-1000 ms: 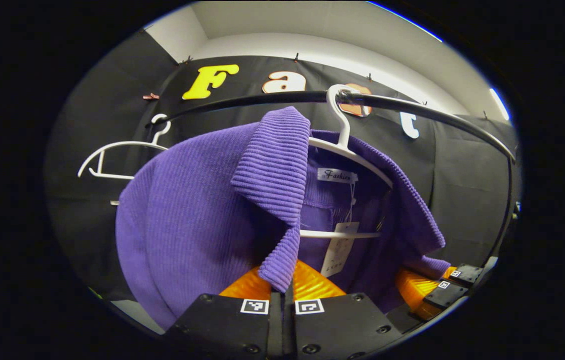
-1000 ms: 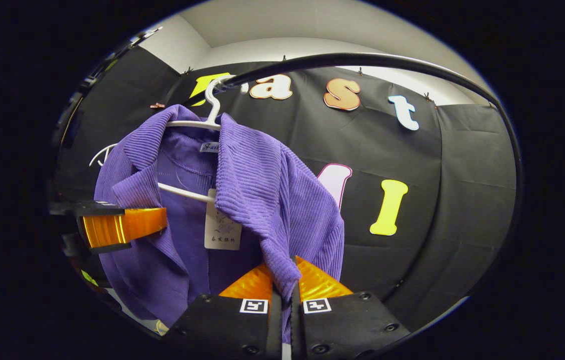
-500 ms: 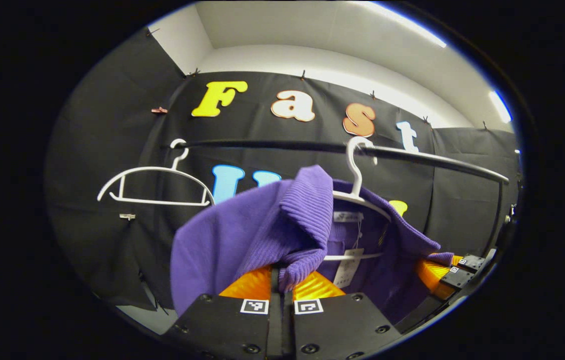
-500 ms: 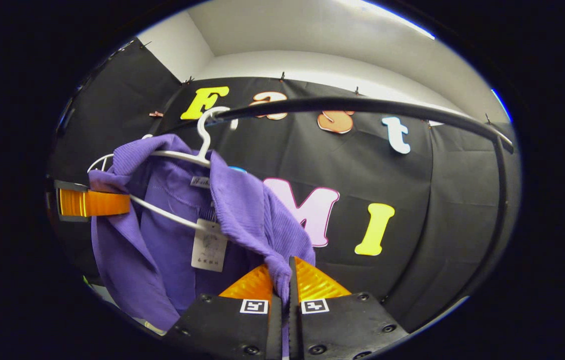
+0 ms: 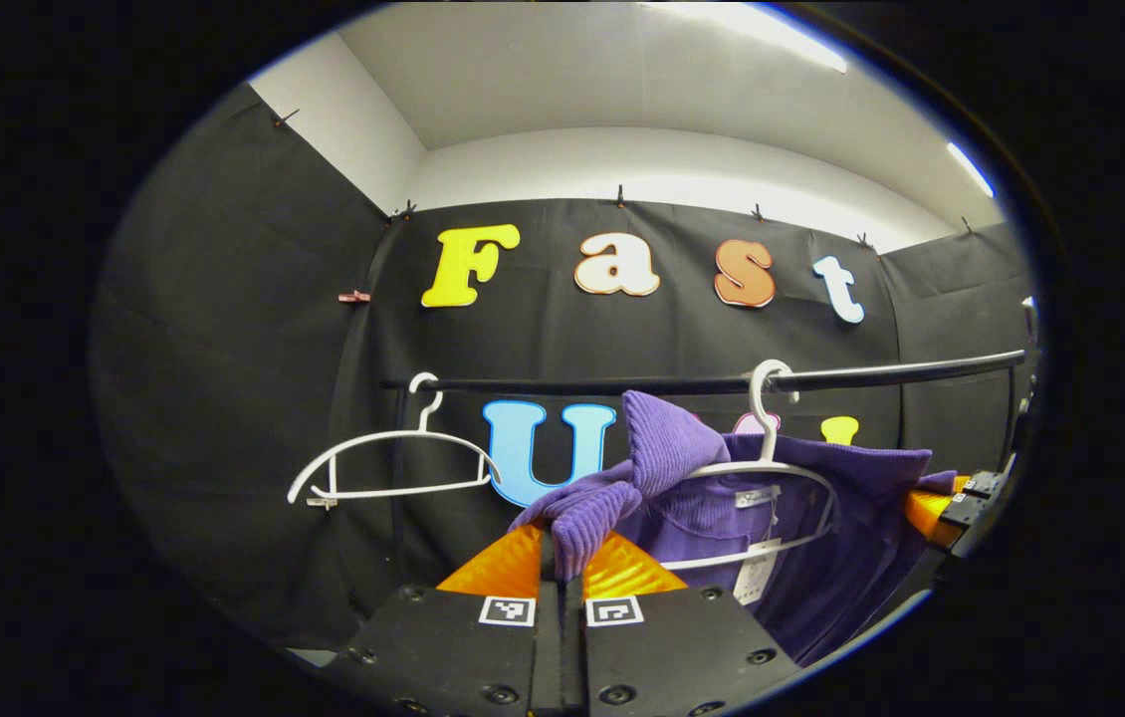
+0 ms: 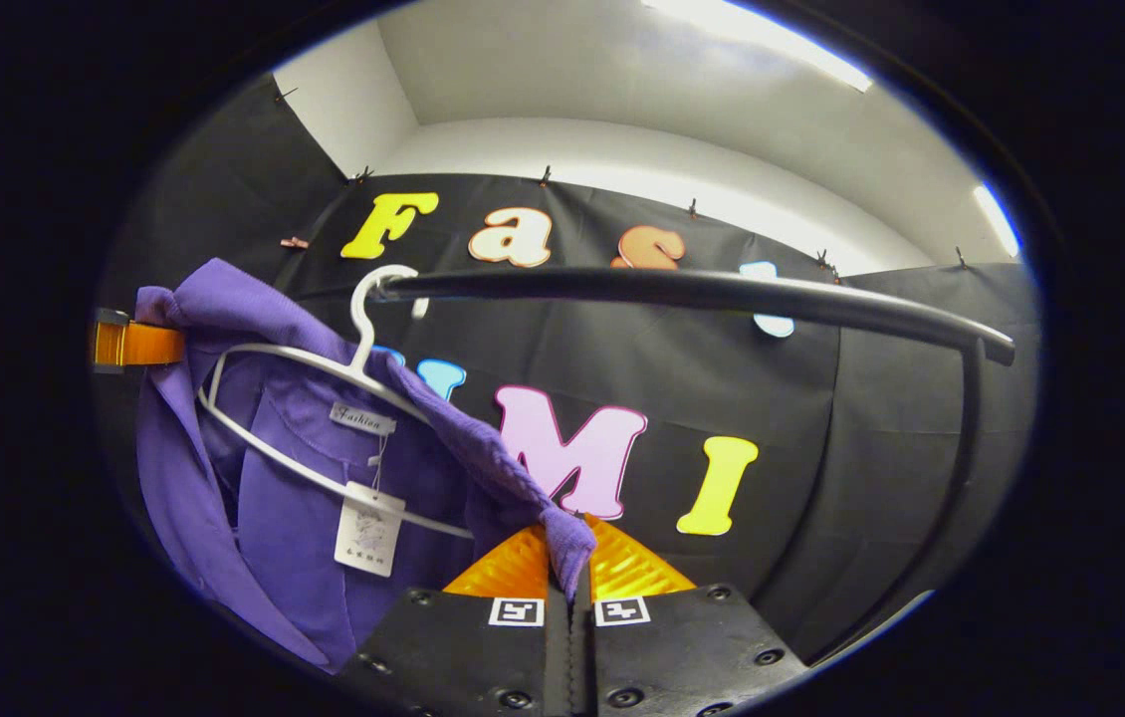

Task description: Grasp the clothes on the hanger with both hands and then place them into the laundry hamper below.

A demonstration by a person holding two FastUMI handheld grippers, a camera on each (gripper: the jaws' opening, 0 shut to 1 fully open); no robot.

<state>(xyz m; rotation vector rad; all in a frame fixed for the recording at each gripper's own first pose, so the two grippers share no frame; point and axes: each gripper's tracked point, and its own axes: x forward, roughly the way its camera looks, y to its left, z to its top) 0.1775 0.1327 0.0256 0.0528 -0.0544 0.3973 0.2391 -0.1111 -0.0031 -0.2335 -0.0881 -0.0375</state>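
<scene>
A purple ribbed cardigan (image 5: 821,558) (image 6: 294,518) hangs open around a white hanger (image 5: 772,478) (image 6: 324,368) on the black rail (image 5: 722,381) (image 6: 682,291). My left gripper (image 5: 562,558) is shut on the cardigan's left collar edge, its orange fingers (image 5: 498,563) pressed on the bunched fabric. My right gripper (image 6: 567,563) is shut on the right collar edge. Each view also shows the other gripper farther off: the right gripper (image 5: 941,503) at the far right, the left gripper (image 6: 129,344) at the far left. A paper tag (image 6: 368,528) dangles inside the cardigan.
A second, bare white hanger (image 5: 388,468) hangs on the rail to the left of the cardigan. The rail bends down into an upright post (image 6: 966,428) at the right. Black cloth walls close in behind and on both sides.
Both grippers have pulled back and apart with the collar edges in them. The cardigan's front has spread open off the hanger's shoulders, and rail and hanger now look lower and farther away.
</scene>
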